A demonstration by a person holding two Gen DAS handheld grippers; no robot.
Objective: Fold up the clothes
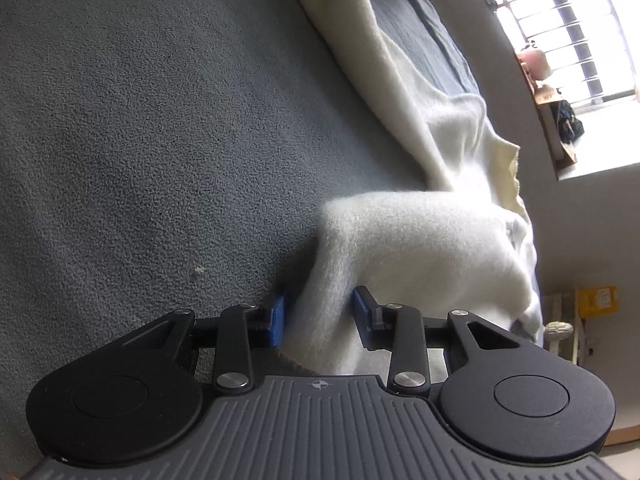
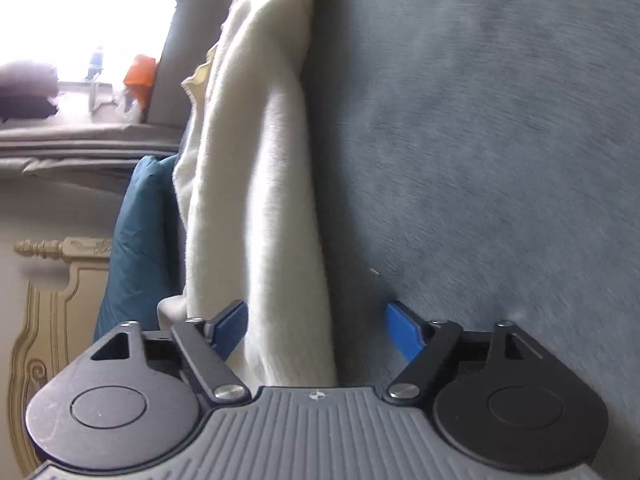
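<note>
On the grey fleece blanket (image 1: 160,140) that covers the bed lies a cream-white fuzzy garment (image 1: 420,240), stretched in a long band across the surface toward a barred window (image 1: 580,40).

From the left wrist camera, the left gripper (image 1: 320,316) has its blue pads (image 1: 277,320) set on either side of a raised fold of the garment. The pads stand apart with the cloth bunched between them; whether they press it firmly cannot be told.

From the right wrist camera, the right gripper (image 2: 316,332) is spread wide. The garment (image 2: 256,200) runs up between its fingers, nearer the left-hand pad (image 2: 228,330), while the other pad (image 2: 404,332) sits over bare blanket (image 2: 500,140), apart from the cloth. A dark teal cloth (image 2: 140,248) lies beside the garment at the bed's edge, with a carved cream headboard (image 2: 52,280) beyond it.
</note>
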